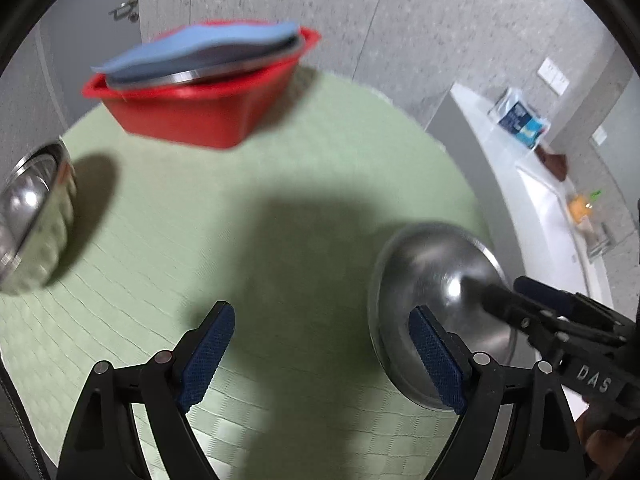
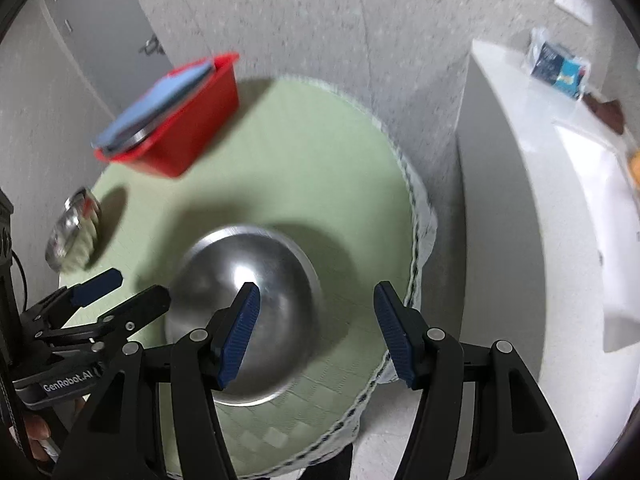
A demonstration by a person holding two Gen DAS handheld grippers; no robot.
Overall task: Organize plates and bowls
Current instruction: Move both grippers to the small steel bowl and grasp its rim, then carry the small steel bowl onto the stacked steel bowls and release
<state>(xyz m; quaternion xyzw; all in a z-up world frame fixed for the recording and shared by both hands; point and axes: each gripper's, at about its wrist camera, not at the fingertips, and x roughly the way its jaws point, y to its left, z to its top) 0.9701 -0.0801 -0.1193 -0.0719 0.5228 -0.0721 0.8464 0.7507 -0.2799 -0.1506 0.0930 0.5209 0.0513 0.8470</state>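
An upturned steel bowl (image 2: 244, 312) lies dome-up on the green round table (image 2: 304, 168); it also shows in the left wrist view (image 1: 436, 304). A second steel bowl (image 1: 28, 220) lies tilted on its side at the table's left edge, also in the right wrist view (image 2: 74, 230). A red tub (image 1: 200, 100) at the back holds a steel plate under a blue cloth (image 1: 200, 48); the tub also shows in the right wrist view (image 2: 180, 128). My left gripper (image 1: 322, 354) is open above the table, left of the upturned bowl. My right gripper (image 2: 316, 332) is open above that bowl's right side.
A white counter (image 2: 540, 200) stands to the right with a blue packet (image 2: 560, 64) and small items. A speckled wall and a grey door (image 2: 104, 24) are behind the table. The table's right edge has a fringed cloth border (image 2: 416, 264).
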